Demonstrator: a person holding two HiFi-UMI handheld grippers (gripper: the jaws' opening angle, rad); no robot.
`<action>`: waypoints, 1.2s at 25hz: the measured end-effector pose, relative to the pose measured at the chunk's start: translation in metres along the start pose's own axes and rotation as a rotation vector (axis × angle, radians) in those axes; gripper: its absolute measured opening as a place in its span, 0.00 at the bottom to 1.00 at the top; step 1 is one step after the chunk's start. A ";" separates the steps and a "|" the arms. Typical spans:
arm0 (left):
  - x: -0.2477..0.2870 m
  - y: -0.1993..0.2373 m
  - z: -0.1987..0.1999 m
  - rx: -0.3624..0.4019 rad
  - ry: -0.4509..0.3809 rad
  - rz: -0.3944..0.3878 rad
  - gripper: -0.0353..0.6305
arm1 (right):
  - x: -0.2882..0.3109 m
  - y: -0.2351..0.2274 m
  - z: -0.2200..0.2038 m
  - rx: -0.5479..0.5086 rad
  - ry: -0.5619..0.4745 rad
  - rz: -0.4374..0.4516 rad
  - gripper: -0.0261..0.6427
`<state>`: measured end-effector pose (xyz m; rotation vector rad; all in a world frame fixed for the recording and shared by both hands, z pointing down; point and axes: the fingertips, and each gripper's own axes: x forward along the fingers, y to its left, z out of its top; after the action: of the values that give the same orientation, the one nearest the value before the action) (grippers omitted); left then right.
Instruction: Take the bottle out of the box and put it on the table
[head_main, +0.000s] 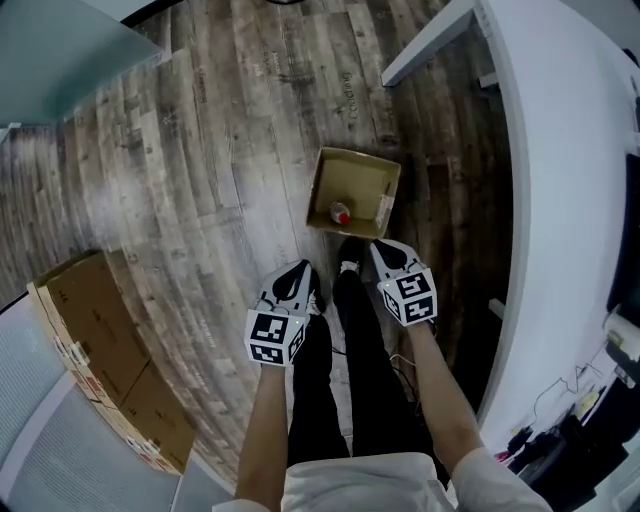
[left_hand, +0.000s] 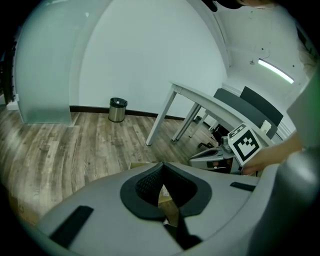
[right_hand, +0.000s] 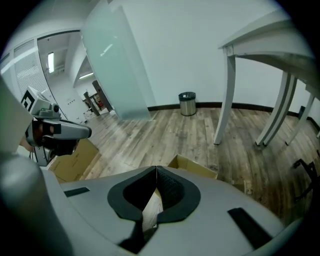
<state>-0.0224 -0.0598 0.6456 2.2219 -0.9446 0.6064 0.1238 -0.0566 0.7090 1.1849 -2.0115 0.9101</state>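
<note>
Grey-brown wood-plank flooring (head_main: 200, 180) fills the head view, with a white curved table (head_main: 565, 150) down the right edge and a large closed brown cardboard carton (head_main: 105, 350) at the lower left. Near the frame's centre an open brown cardboard box (head_main: 375, 172) sits on the floor. Inside it, against its lower wall, is a small pale bottle with a red cap (head_main: 340, 213), the cap facing the camera; nothing else in the box can be made out.

The bottle lies just above both tools in the frame and apart from them, nearer the right gripper (head_main: 378, 246) than the left gripper (head_main: 302, 270). In each gripper view the black pads are pressed together at the tips with nothing pinched between them. The box rim (right_hand: 196, 168) shows just past the right gripper's closed tips; the bottle is hidden there.
</note>
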 end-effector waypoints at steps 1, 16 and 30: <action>0.006 0.004 -0.009 0.002 0.006 -0.003 0.07 | 0.011 0.000 -0.009 -0.013 0.016 0.006 0.10; 0.102 0.051 -0.137 0.040 0.070 -0.073 0.07 | 0.146 -0.036 -0.090 -0.120 0.132 0.008 0.10; 0.156 0.056 -0.186 0.028 0.069 -0.079 0.07 | 0.230 -0.042 -0.151 -0.241 0.276 0.027 0.34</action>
<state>0.0046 -0.0299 0.8912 2.2367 -0.8148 0.6587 0.0947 -0.0573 0.9856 0.8523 -1.8556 0.7718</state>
